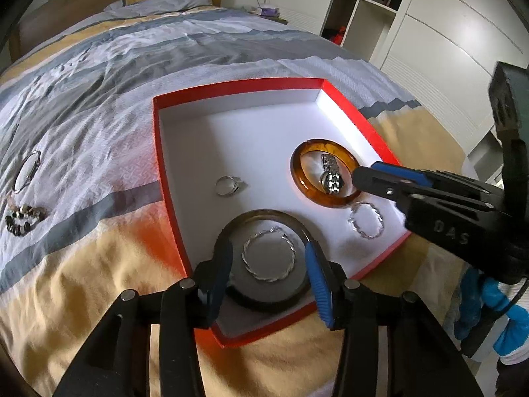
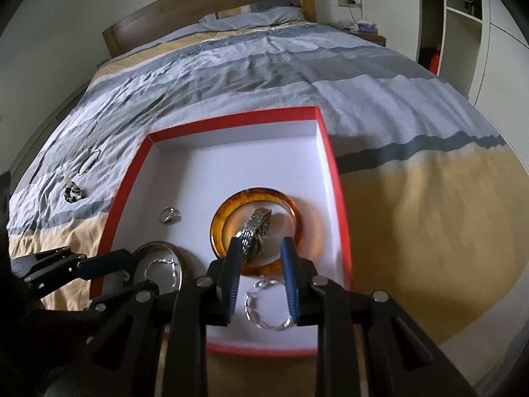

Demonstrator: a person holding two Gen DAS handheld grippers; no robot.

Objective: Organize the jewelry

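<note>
A red box [image 1: 162, 152] with a white floor lies on the bed. In it lie an amber bangle [image 1: 299, 178] with a silver link bracelet [image 1: 330, 173] inside it, a dark bangle [image 1: 264, 213] around a twisted silver hoop [image 1: 268, 254], a second twisted hoop [image 1: 365, 220] and a ring [image 1: 228, 185]. My left gripper [image 1: 267, 254] is open, its fingers straddling the dark bangle. My right gripper [image 2: 259, 258] is open over the amber bangle [image 2: 228, 208], with the link bracelet [image 2: 256, 225] between its fingers. The second hoop [image 2: 267, 304] lies below it.
On the striped duvet left of the box lie a thin silver bangle [image 1: 26, 170] and a beaded bracelet [image 1: 24, 220]. Both show in the right wrist view, the thin bangle [image 2: 88, 162] and the beaded bracelet [image 2: 73, 192]. A white wardrobe [image 1: 446, 33] stands to the right.
</note>
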